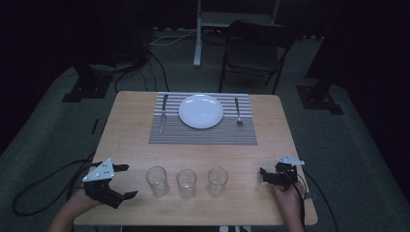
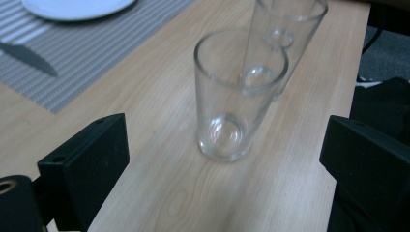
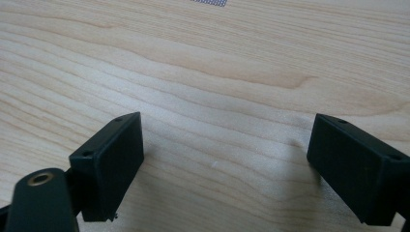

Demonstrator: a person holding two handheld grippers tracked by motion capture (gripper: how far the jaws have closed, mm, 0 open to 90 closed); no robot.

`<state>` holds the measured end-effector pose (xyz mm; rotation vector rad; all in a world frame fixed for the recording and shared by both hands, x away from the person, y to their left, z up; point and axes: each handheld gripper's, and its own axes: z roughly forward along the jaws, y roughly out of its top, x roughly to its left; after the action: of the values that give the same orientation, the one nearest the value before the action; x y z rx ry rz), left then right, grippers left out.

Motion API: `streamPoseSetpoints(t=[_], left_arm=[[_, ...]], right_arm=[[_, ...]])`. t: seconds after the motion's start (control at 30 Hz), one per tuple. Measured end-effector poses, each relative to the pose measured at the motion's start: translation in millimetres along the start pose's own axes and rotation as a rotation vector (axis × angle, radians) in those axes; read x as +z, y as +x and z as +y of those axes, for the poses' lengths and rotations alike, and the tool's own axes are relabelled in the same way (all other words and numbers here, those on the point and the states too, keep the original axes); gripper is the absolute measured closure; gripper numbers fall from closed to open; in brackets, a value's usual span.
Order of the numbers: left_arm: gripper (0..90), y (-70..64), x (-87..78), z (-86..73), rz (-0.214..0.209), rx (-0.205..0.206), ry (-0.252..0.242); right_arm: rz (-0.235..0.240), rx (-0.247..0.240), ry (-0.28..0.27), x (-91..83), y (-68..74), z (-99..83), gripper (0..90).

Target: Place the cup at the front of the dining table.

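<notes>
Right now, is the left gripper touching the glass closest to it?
Apart. In the left gripper view, the glass stands ahead of the left gripper, its open jaws wide on either side with bare table between.

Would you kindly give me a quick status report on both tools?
Left tool open, facing nearest glass. Right tool open over bare table. Three glasses untouched. Nothing in the way.

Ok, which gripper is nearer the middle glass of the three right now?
Left, though not by much. The left gripper sits beyond the leftmost glass, jaws open toward the row. The right gripper is past the rightmost glass, farther from the middle glass.
</notes>
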<state>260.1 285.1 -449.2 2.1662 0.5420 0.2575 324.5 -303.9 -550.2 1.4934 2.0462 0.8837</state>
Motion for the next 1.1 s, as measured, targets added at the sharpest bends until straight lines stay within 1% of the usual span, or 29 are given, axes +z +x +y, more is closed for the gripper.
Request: streamPoseSetpoints(t=[0.1, 0.17, 0.27, 0.33, 0.37, 0.4, 0.47, 0.5, 0.53, 0.6, 0.63, 0.8, 0.83, 0.9, 0.93, 1.0, 1.03, 1.1], left_arm=[[3.9, -1.0, 3.8, 9.9, -0.003, 0.026, -0.001], [3.9, -1.2, 5.3, 12.7, -0.008, 0.031, -0.003], [3.9, -2.2, 12.6, 22.1, -0.032, 0.053, 0.014], [3.9, -3.1, 17.1, 26.5, -0.036, 0.065, 0.021], [4.0, -3.1, 19.0, 28.4, -0.047, 0.066, 0.022], [3.9, -3.5, 20.7, 30.3, -0.045, 0.073, 0.020], [4.0, -3.4, 23.8, 34.0, -0.063, 0.075, 0.021], [4.0, -3.9, 25.4, 35.9, -0.062, 0.081, 0.021], [3.9, -4.2, 27.0, 37.8, -0.073, 0.080, 0.021], [4.0, -5.1, 30.3, 41.7, -0.076, 0.089, 0.026], [4.0, -5.3, 31.9, 43.7, -0.087, 0.094, 0.032], [4.0, -6.8, 41.1, 52.9, -0.107, 0.106, 0.043], [4.0, -7.0, 42.9, 54.6, -0.108, 0.113, 0.046], [4.0, -7.8, 47.2, 58.0, -0.126, 0.118, 0.055], [4.0, -8.5, 49.6, 59.8, -0.120, 0.125, 0.066], [4.0, -9.9, 53.9, 62.9, -0.133, 0.134, 0.077], [4.0, -10.8, 55.9, 64.7, -0.126, 0.140, 0.085], [4.0, -12.0, 59.7, 68.3, -0.132, 0.146, 0.101]], right_arm=[[0.000, 0.000, 0.000, 0.0, 0.0, 0.0, 12.7], [0.000, -0.002, -0.001, 0.1, -0.1, -0.1, 12.7], [0.000, -0.002, -0.001, 0.1, -0.1, -0.1, 12.7], [0.000, -0.001, -0.001, 0.1, -0.1, -0.1, 12.7], [0.000, -0.002, -0.001, 0.1, -0.1, -0.1, 12.7], [0.000, -0.002, -0.001, 0.1, -0.1, -0.1, 12.7], [0.000, -0.002, -0.001, 0.1, -0.1, -0.1, 12.7], [0.000, -0.002, -0.001, 0.1, -0.1, -0.1, 12.7], [0.000, -0.002, -0.001, 0.1, -0.1, -0.1, 12.7], [0.000, -0.002, -0.001, 0.1, -0.1, -0.1, 12.7], [0.000, -0.002, -0.001, 0.1, -0.1, -0.1, 12.7], [0.000, -0.002, -0.001, 0.1, -0.1, -0.1, 12.7], [0.000, -0.001, -0.001, 0.1, -0.1, -0.1, 12.7], [0.000, -0.002, -0.001, 0.1, -0.1, -0.1, 12.7], [0.000, -0.002, -0.001, 0.1, -0.1, -0.1, 12.7], [0.000, -0.002, -0.001, 0.1, -0.1, -0.1, 12.7], [0.000, -0.001, -0.001, 0.1, -0.1, -0.1, 12.7], [0.000, -0.002, -0.001, 0.1, -0.1, -0.1, 12.7]])
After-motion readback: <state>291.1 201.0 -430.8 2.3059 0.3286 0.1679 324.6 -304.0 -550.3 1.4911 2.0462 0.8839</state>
